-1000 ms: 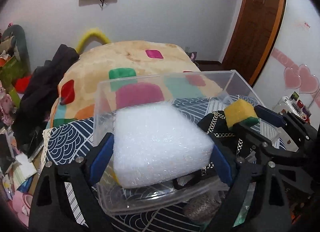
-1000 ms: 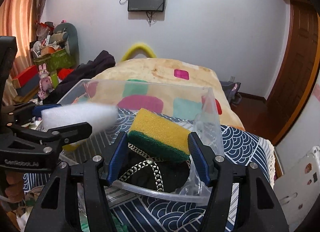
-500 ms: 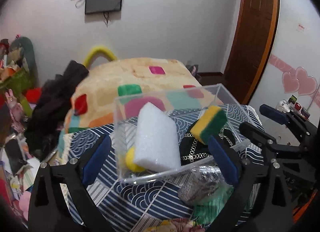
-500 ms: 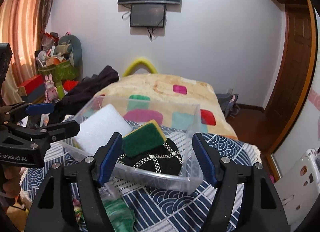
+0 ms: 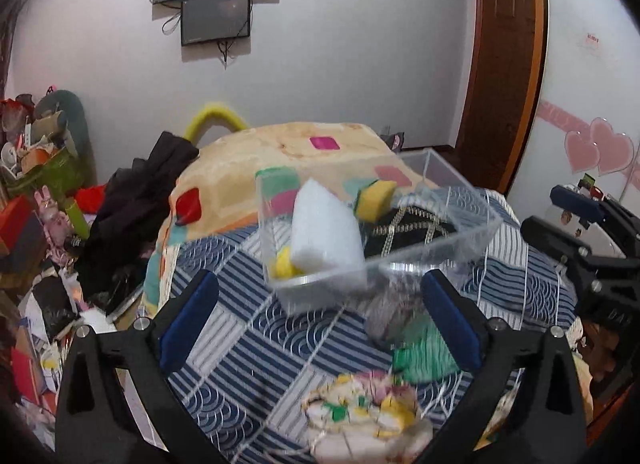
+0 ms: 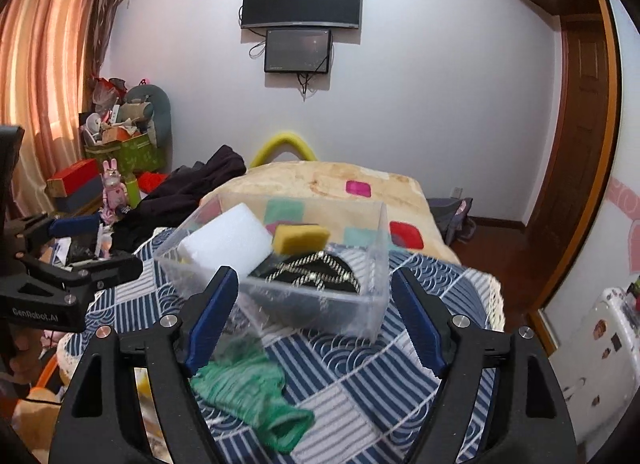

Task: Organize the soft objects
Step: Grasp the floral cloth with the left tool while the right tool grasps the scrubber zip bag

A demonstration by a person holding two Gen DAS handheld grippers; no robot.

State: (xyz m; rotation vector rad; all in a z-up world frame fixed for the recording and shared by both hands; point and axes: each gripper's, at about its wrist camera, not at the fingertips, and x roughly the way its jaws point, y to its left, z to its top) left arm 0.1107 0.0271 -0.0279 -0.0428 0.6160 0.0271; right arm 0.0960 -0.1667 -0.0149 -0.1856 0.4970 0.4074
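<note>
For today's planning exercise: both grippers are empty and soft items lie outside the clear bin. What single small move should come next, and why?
Probably lower the open right gripper onto the green knitted cloth. It lies on the patterned bedspread just beneath that gripper, outside the clear plastic bin that already holds the white foam block and yellow sponge.

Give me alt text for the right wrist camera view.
Open right tongs face a clear plastic bin holding a white foam block, yellow sponge and black chained item; a green cloth lies in front on the blue patterned bedspread.
</note>
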